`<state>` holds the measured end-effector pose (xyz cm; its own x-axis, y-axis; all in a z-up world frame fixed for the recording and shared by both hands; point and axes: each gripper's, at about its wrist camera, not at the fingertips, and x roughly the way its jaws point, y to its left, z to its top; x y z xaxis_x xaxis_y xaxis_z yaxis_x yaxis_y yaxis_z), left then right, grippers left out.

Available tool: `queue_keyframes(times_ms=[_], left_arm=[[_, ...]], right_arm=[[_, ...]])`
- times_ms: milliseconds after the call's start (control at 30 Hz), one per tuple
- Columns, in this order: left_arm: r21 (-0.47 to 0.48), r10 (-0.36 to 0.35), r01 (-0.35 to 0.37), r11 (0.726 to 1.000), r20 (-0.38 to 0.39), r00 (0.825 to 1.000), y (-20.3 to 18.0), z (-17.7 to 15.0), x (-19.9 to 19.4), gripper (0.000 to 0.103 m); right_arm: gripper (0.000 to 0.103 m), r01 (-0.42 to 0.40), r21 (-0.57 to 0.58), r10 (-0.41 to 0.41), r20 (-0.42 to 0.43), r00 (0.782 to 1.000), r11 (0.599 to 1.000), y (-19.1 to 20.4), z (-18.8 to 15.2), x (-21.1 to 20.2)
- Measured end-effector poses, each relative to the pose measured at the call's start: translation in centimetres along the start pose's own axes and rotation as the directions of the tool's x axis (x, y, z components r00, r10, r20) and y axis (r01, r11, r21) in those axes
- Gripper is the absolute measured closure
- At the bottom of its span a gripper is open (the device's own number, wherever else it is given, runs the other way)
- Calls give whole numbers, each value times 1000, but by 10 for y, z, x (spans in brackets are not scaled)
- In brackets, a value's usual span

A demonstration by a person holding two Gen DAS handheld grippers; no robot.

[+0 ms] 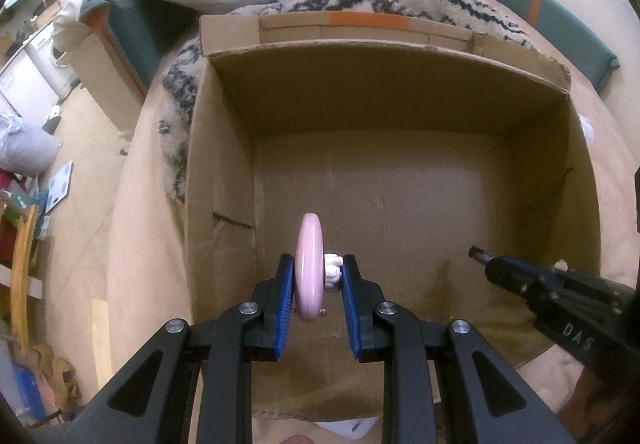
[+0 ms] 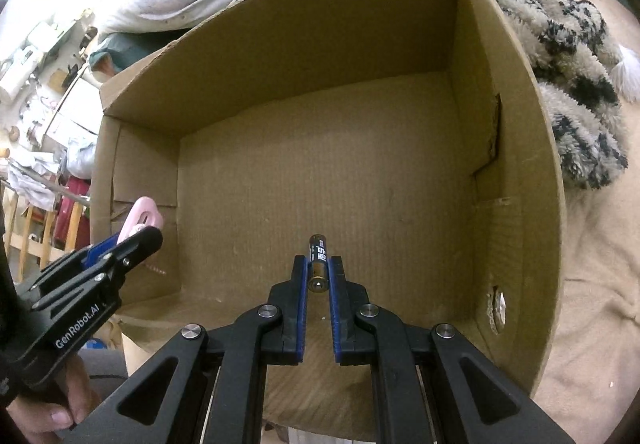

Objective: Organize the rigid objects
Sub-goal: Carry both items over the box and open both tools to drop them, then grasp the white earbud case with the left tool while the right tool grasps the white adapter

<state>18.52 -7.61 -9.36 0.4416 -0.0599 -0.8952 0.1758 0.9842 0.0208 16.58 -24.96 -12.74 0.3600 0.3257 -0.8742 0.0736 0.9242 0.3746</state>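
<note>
The box (image 2: 516, 204) has a bare floor, so by my reading nothing is stowed yet and both carried items remain to be dropped in. The left gripper (image 1: 318, 276) is clamped on a pink disc (image 1: 309, 268), held on edge over the near left corner. The right gripper (image 2: 319, 276) pinches a battery (image 2: 318, 264) above the near floor, its long axis pointing forward along the fingers.
</note>
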Motion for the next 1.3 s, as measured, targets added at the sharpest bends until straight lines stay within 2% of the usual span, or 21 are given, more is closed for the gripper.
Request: queue_keyframes(times_ms=[333, 533, 567, 600, 633, 700, 733, 767, 800, 833, 900, 1000, 1133, 1300], left_arm=[[15, 12, -12, 1000, 6, 1000, -3, -1, -1, 82], [22, 23, -23, 1000, 2, 1000, -5, -3, 0, 82], [23, 23, -23, 999, 1, 1000, -6, -3, 0, 81], [25, 22, -22, 999, 4, 1000, -6, -2, -1, 76], [27, 16, -16, 999, 9, 1000, -7, -2, -3, 70], [26, -1, 0, 1000, 15, 1000, -8, -2, -7, 44], [27, -3, 3, 1000, 21, 1000, -9, -2, -9, 39], [33, 2, -3, 999, 35, 999, -10, -1, -12, 35], [41, 9, -11, 999, 46, 999, -12, -1, -15, 32], [47, 16, -19, 999, 55, 998, -13, -1, -17, 30], [53, 29, -33, 998, 79, 996, -14, 0, -23, 21], [57, 19, -25, 998, 108, 994, -14, 1, -32, 17], [40, 2, -7, 999, 117, 993, -12, 0, -39, 16], [-14, -16, 17, 1000, 105, 994, -5, -2, -45, 14]], right_arm=[[92, 5, 0, -5, 4, 1000, 1000, 0, -2, 0], [91, -9, -12, 10, 39, 999, 1000, 2, -2, -8], [91, -9, -21, 10, 50, 999, 1000, 4, -2, -10], [90, -13, -31, 15, 64, 998, 999, 6, -1, -13], [88, -19, -36, 21, 75, 997, 999, 7, -1, -17], [80, -30, -45, 35, 101, 994, 999, 9, 0, -23], [70, -33, -50, 39, 117, 992, 998, 10, 0, -27], [54, -29, -58, 36, 132, 991, 998, 11, 0, -31], [43, -12, -70, 23, 152, 988, 997, 13, 0, -35], [36, 18, -87, -2, 179, 984, 996, 16, 0, -39], [36, 44, -112, -19, 217, 976, 993, 21, 0, -46], [30, 54, -121, -23, 247, 969, 991, 22, 0, -53], [10, 36, -99, -6, 286, 958, 994, 21, 1, -64], [2, 6, -79, 21, 332, 943, 997, 20, 1, -79]])
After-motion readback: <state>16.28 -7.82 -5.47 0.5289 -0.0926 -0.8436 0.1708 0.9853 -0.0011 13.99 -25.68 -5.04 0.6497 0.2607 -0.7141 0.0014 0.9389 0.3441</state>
